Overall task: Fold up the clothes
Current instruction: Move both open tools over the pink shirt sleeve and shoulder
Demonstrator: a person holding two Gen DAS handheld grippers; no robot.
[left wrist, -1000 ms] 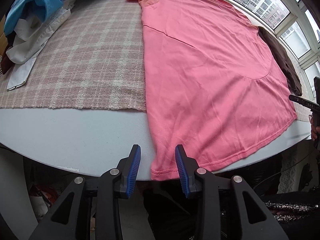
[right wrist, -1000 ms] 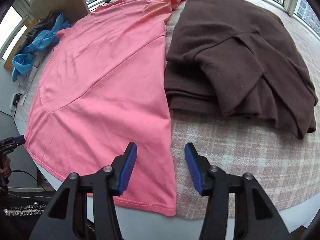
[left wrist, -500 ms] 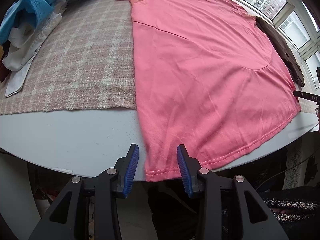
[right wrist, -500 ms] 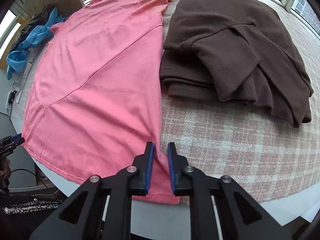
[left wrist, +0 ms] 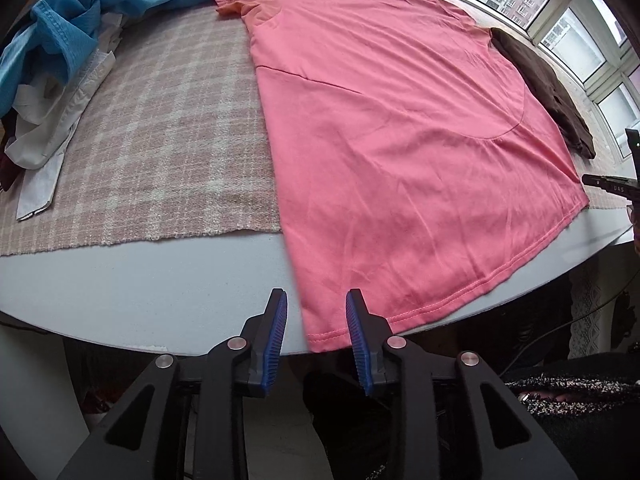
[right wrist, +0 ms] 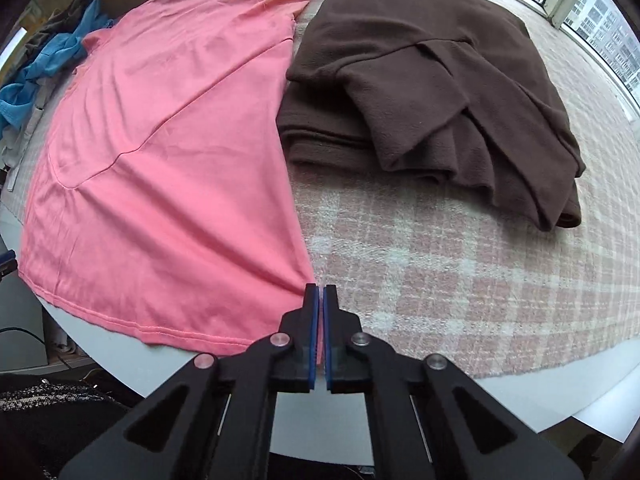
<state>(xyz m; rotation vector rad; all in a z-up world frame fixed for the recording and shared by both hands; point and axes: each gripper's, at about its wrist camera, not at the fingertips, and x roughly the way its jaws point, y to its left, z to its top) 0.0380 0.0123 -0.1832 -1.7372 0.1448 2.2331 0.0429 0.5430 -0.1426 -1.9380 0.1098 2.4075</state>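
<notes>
- Pink T-shirt (left wrist: 392, 152) lies flat on the bench (left wrist: 120, 288), spread lengthwise; hem end hangs just over the near white edge, sleeve end lies far, toward the windows (left wrist: 576, 40).
- Checked pink-and-cream cloth (left wrist: 160, 152) covers most of the bench top; the shirt lies partly on it, partly on bare white surface.
- Left gripper (left wrist: 316, 312): jaws open, blue pads either side of the shirt's near-left hem corner. Corner sits between the pads; can't tell whether either pad touches it.
- Right gripper (right wrist: 321, 292): jaws closed down to a thin slit right at the shirt's near-right hem corner, pinching the fabric edge there.
- Folded brown fleece garment (right wrist: 432, 80) on the checked cloth, just beside the shirt's right edge, touching it along the far part.
- Heap of unfolded clothes at far left of the bench: blue garment (left wrist: 72, 32) on top, white garment (left wrist: 52, 132) under it with faint lettering along a band, too small to read.
- Right gripper's body shows at the right edge of the left wrist view with small white lettering, looks like "DAS", not sure.
- Dark speckled knit sleeve (left wrist: 560, 392) at lower right of the left view.
</notes>
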